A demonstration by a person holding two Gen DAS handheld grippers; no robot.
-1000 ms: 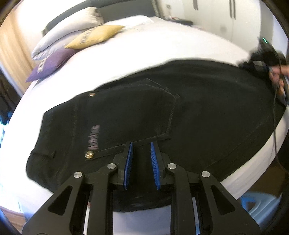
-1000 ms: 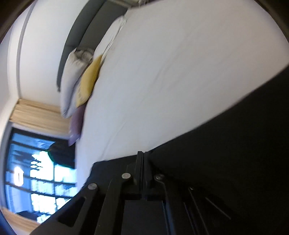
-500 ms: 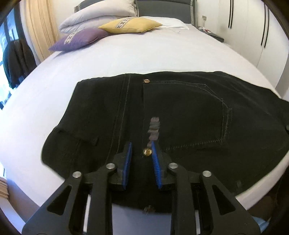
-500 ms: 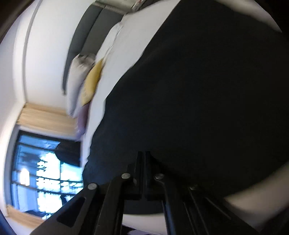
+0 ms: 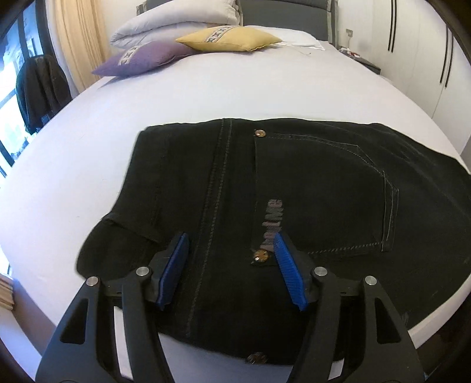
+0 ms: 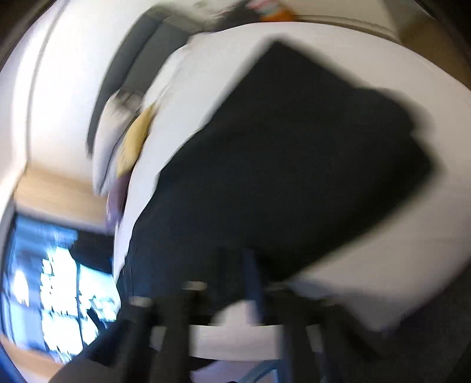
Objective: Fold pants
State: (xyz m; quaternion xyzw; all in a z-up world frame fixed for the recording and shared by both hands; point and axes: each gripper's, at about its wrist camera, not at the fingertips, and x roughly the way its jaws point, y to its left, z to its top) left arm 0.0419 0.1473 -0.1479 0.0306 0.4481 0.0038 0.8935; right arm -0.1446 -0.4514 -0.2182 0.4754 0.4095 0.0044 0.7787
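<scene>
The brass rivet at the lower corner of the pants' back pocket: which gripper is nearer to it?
Left. The left gripper hangs open right at the rivet, which sits between its fingers. The right gripper is blurred, at the pants' edge; no rivet shows there.

Heavy blur; black pants [image 6: 294, 165] flat on white bed [image 6: 368, 53]; right gripper [image 6: 235, 274] jaws indistinct.

White bed [image 5: 206, 97] carries black pants [image 5: 323, 182] and pillows [image 5: 176, 23].
</scene>
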